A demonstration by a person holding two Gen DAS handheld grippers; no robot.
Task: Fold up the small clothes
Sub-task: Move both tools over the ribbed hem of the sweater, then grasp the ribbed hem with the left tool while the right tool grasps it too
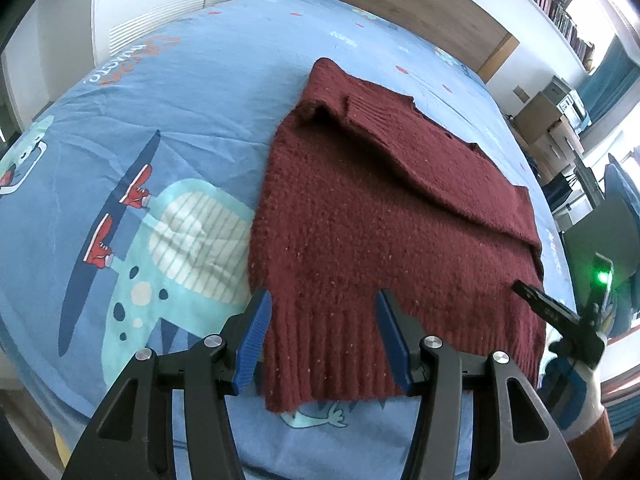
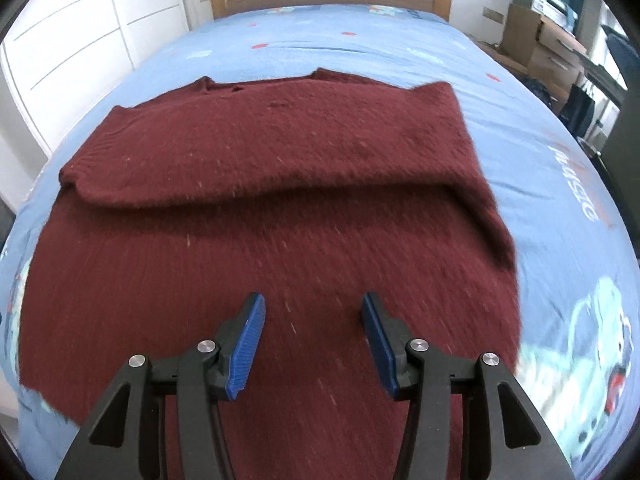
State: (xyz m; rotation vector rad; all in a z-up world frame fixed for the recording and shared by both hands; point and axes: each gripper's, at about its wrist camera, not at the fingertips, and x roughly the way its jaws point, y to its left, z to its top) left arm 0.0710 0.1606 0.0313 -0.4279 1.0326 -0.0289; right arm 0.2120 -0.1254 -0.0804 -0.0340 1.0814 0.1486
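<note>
Sweater (image 1: 384, 208), maroon knit, lies partly folded mid-frame on blue bedsheet (image 1: 192, 92). Left gripper (image 1: 320, 316) jaws apart over hem, lower centre. Right gripper (image 2: 312, 320) jaws apart above body, nothing clamped.

Both grippers' fingers (image 1: 256, 336) apart, empty

One maroon sweater (image 1: 384, 216) is being seen lying on one bed (image 1: 192, 80); two tongs, left tongs (image 1: 322, 308) and right tongs (image 2: 312, 312), are being held above that sweater.
</note>
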